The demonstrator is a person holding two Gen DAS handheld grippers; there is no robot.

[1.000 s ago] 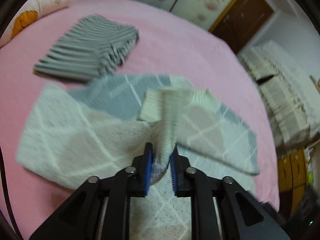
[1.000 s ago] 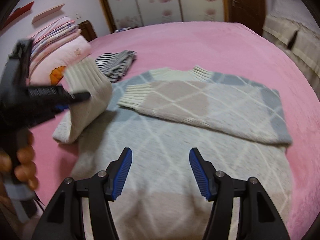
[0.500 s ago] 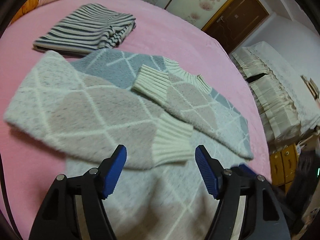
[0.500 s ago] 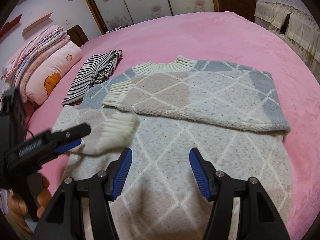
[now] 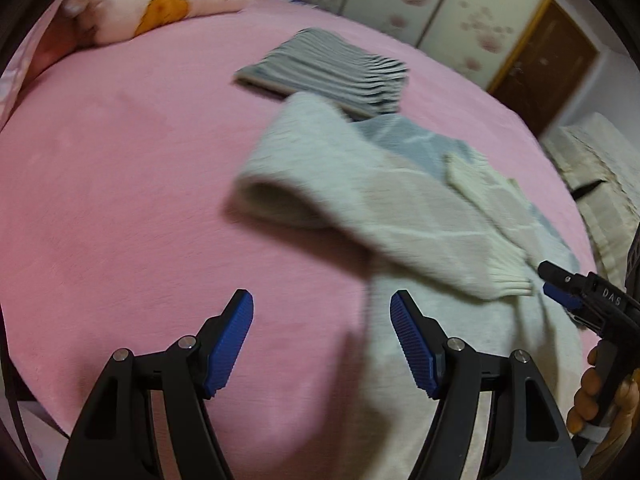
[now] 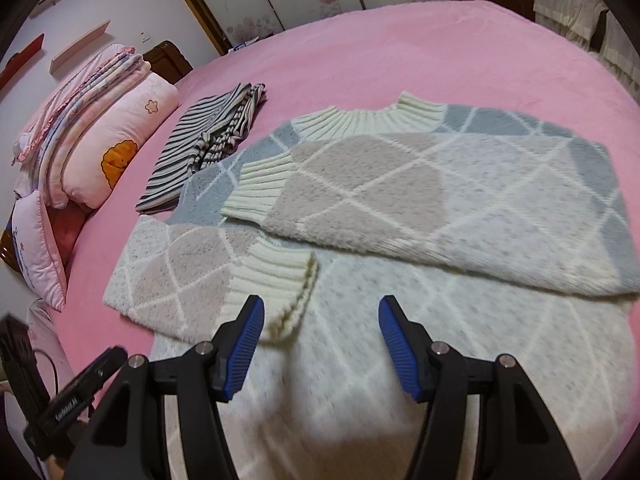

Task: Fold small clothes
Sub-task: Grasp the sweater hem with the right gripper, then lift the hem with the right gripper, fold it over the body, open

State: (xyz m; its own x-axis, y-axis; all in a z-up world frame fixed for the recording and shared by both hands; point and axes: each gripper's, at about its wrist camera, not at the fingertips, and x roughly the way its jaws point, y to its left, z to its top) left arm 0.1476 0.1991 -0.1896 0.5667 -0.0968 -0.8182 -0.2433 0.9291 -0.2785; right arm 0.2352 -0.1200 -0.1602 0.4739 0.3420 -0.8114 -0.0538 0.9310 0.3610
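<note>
Showing, left wrist view: left gripper fingers spread, empty since releasing the sleeve; sweater centre-right on bed. Right wrist view: right gripper fingers spread, empty; both sleeves folded across sweater, centre frame. Body fold judged next.

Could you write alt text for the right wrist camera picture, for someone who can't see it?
A diamond-patterned sweater lies on a pink bed, both sleeves folded across its front, with the open right gripper above its lower half. A folded striped garment lies beside it.
</note>
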